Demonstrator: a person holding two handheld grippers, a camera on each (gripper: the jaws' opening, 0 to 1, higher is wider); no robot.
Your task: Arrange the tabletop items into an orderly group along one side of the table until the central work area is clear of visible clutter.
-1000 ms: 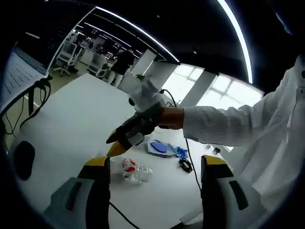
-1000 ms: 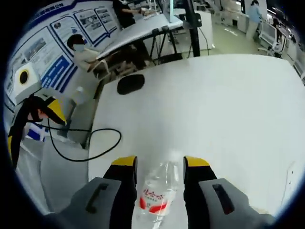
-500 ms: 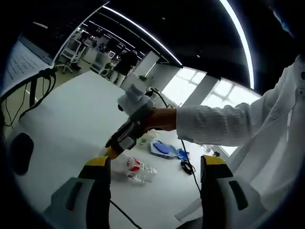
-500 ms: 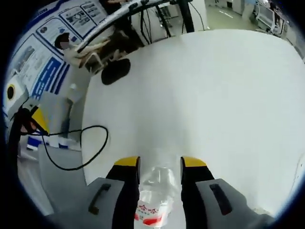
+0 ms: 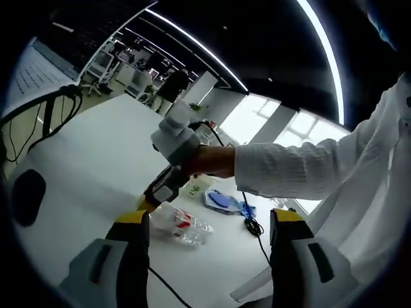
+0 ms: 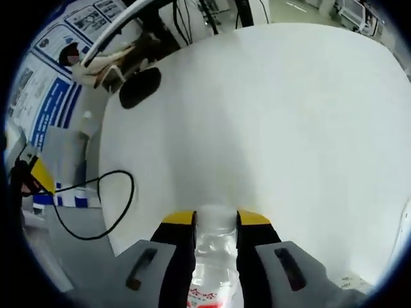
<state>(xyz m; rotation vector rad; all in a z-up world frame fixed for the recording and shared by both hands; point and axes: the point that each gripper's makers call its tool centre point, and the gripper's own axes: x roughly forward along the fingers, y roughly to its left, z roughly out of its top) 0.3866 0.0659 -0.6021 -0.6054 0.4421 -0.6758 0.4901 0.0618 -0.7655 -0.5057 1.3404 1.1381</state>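
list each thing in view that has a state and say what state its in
right gripper: shut on the plastic water bottle
plastic water bottle: clamped between the right gripper's jaws, lying on its side on the table in the left gripper view
left gripper: open, nothing between its jaws
white table: mostly bare in the middle
blue packet: lying flat on the table
black cable: looped, hanging off the table edge

Both grey tools (image 5: 209, 260) (image 6: 215, 250) carry yellow-tipped jaws; the person wears a white ribbed sleeve (image 5: 302, 170).
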